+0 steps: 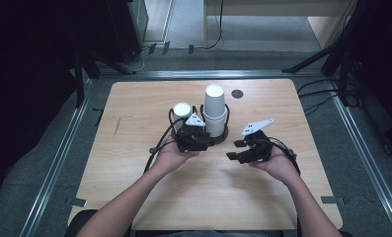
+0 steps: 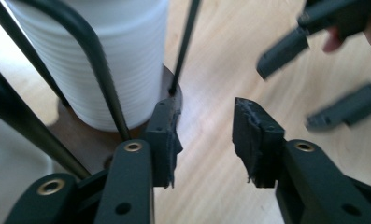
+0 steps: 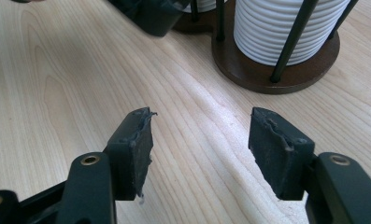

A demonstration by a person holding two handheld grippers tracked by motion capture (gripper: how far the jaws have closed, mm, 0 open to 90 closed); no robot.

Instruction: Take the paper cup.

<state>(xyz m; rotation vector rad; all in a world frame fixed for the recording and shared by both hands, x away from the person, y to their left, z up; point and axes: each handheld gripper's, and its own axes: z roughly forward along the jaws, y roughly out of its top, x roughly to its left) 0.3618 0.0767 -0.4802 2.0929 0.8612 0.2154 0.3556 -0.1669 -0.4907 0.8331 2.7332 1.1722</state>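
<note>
The tall stack of white ribbed cups [image 1: 215, 106] stands in a black wire holder on a dark round base [image 3: 248, 70], a little far of the worktop [image 1: 134, 113] centre. A shorter cup stack [image 1: 182, 109] stands just left of it in the same rack. A small dark round spot [image 1: 237, 93] lies farther off to the right. The holder's upright rods fence the cups on every side I can see. My left tongs [image 2: 206, 140] sit just near of the base. Their jaws are spread with bare wood between them, and one pad is right beside the base rim and a rod; I cannot tell whether it touches. My right tongs [image 3: 199, 149] hang near and to the right of the holder, well clear of it, jaws apart and pinching nothing.
</note>
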